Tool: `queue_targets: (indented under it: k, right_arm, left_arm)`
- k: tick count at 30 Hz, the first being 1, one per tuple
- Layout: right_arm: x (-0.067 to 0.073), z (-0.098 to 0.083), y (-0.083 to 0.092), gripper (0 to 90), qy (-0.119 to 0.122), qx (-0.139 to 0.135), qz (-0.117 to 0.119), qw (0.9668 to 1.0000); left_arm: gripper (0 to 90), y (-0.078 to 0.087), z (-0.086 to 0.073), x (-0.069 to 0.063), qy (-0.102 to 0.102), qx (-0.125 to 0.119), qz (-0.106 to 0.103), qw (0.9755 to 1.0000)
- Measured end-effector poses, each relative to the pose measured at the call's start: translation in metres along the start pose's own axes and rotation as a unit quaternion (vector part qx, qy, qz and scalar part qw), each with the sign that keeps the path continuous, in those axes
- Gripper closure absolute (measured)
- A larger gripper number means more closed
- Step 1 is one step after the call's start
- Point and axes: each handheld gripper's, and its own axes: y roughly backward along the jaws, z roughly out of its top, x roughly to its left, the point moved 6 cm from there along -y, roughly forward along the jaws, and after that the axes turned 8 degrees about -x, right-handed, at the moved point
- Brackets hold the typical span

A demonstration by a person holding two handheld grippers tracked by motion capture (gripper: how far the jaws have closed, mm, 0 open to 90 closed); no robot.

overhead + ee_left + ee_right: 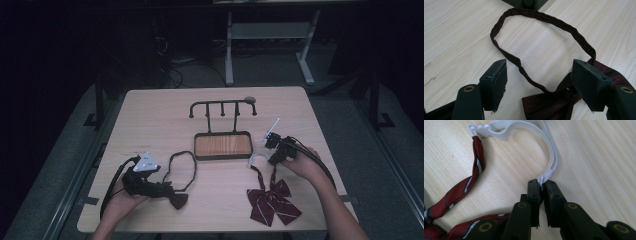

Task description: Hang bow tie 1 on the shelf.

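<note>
In the high view, a black rack with a wooden tray base (222, 145) is standing near the middle of the light wooden table (150, 115). On the person's side of the rack and to its left, the left gripper (167, 190) is lying low in the person's left hand (122, 200), its tip reaching the dark bow tie (178, 199), whose strap loop (182, 167) is lying just beside the tray's left corner. To the rack's right, the right hand (305, 165) is holding the right gripper (261, 159) close beside the tray's right corner, over the neck band of a red striped bow tie (274, 200) that is lying nearer the person.

In the left gripper view, the left gripper (539, 82) is standing wide open, its jaws straddling the dark strap loop (544, 40) and the dark bow tie (549, 105), with the rack's base at the top edge.

In the right gripper view, the right gripper (542, 185) is pinching the white elastic band (547, 152) between closed jaws; the band is curving away to join the red striped strap (476, 167) on the table.
</note>
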Motion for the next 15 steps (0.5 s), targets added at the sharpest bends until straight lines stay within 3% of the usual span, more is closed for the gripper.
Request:
queue_targets:
  k: [8, 15]
  right_arm:
    - [0.001, -0.001, 0.008, 84.7, -0.002, -0.018, 0.014, 0.9997]
    - [0.006, -0.002, 0.022, 85.1, -0.001, -0.048, 0.052, 0.9975]
  left_arm:
    - [29.7, 0.0, 0.0, 0.0, 0.0, -0.001, 0.0, 1.0]
    - [29.7, 0.0, 0.0, -0.001, 0.0, -0.002, -0.001, 1.0]
